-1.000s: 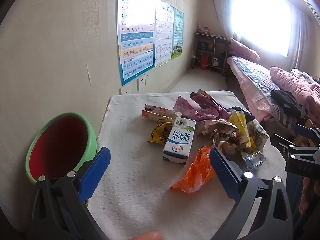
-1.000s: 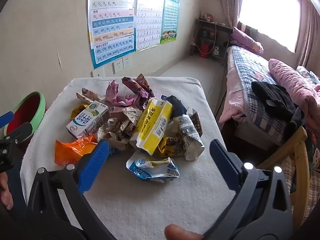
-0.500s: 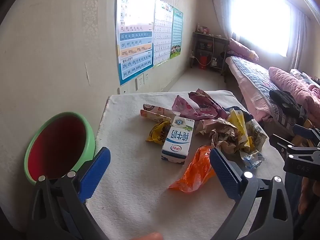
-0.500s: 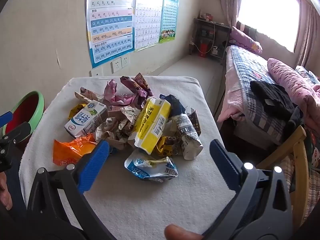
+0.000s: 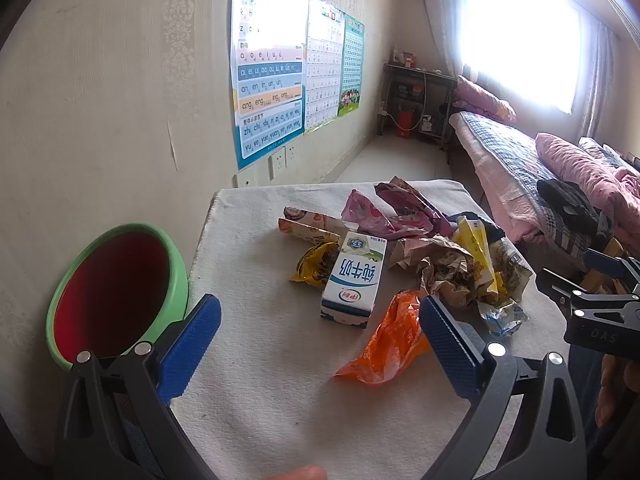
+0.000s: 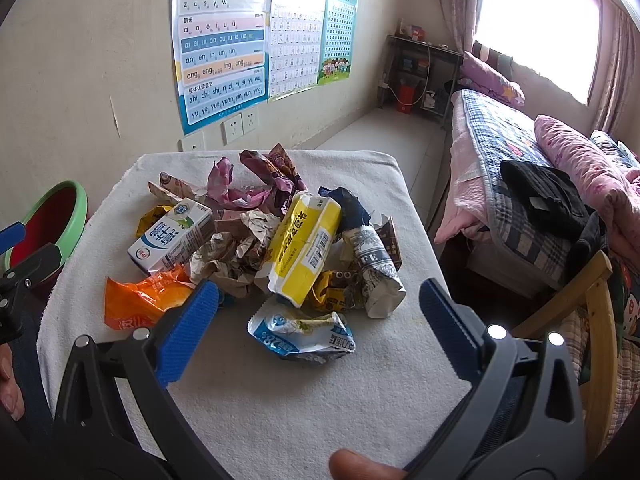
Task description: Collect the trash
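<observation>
Hovering wide open and empty, both the left claw (image 5: 320,344) and right claw (image 6: 316,332) face trash beside the green bin (image 5: 176,268); recommend pinching the orange wrapper (image 5: 384,344) first.

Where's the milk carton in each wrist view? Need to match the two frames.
Left wrist: milk carton just right of centre, lying end-on toward the camera, above the orange wrapper.
Right wrist: milk carton left of centre, at the pile's left edge, above the orange wrapper.
Shared landmark: green basin, left edge in both views.
</observation>
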Demonstrator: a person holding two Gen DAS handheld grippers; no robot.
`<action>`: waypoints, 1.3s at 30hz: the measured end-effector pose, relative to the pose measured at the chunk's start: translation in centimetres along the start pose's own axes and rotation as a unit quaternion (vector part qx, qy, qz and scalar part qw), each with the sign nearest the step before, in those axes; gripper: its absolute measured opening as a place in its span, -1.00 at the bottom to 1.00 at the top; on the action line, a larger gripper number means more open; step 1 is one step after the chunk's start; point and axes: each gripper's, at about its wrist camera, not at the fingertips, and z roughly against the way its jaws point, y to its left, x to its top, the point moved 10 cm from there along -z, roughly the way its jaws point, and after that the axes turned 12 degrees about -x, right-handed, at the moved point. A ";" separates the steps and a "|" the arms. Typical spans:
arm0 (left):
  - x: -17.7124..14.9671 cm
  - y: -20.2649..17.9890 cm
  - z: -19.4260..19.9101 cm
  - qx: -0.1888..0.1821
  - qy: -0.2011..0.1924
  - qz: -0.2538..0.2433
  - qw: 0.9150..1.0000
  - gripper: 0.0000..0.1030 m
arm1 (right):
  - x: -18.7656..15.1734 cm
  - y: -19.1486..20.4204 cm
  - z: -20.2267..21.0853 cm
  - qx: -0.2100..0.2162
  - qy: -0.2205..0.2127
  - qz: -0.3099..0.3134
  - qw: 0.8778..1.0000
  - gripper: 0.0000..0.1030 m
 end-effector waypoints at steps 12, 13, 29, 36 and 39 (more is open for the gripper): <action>0.0 0.0 0.0 0.000 0.000 0.000 1.000 0.85 | -0.3 0.0 -0.2 0.002 0.007 0.000 1.000 0.93; 0.0 0.0 0.0 0.000 0.000 0.000 1.000 0.85 | -0.3 0.0 -0.2 0.002 0.006 -0.001 1.000 0.93; 0.0 0.0 0.0 0.000 0.000 -0.001 1.000 0.85 | -0.4 0.0 -0.3 0.001 0.006 -0.001 1.000 0.93; 0.0 0.0 0.0 0.000 0.001 0.000 1.000 0.85 | -0.5 -0.1 -0.4 0.002 0.009 0.000 1.000 0.93; -0.2 -0.1 0.0 0.000 0.003 -0.001 1.000 0.85 | -0.5 -0.1 -0.4 0.002 0.010 -0.001 1.000 0.93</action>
